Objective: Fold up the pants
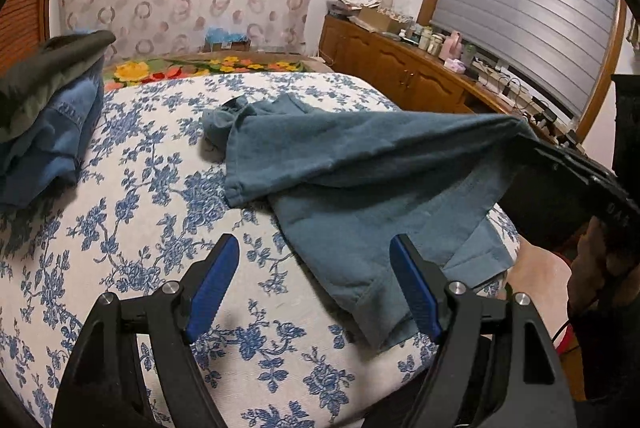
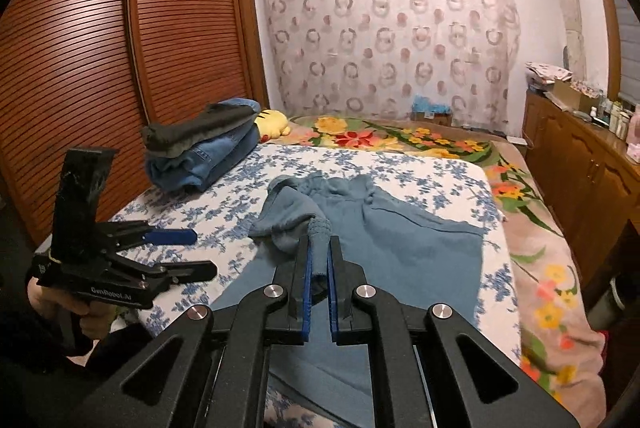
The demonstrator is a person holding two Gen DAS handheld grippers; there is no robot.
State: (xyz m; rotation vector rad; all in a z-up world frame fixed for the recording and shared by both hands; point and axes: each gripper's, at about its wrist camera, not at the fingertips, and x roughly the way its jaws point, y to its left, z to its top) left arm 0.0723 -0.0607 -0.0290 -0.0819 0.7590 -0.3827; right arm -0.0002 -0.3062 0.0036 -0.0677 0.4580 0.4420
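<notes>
Teal-blue pants (image 1: 360,156) (image 2: 400,248) lie spread on the bed's blue-flowered sheet (image 1: 160,188). My right gripper (image 2: 319,248) is shut on a ribbed, elastic edge of the pants and holds that part lifted off the bed. In the left wrist view it comes in from the right (image 1: 530,142), with the cloth draped up to it. My left gripper (image 1: 315,240) stands open with nothing between its blue pads (image 1: 216,280), just above the sheet beside the near edge of the pants. The right wrist view shows it at the left (image 2: 202,254), held by a hand.
A stack of folded clothes (image 1: 48,116) (image 2: 204,144), jeans under dark garments, sits at the far left of the bed by a yellow plush toy (image 2: 272,124). A slatted wardrobe (image 2: 100,48) stands left. A wooden cabinet (image 1: 400,68) with bottles runs along the right. A flowered blanket (image 2: 540,268) covers the bed's right side.
</notes>
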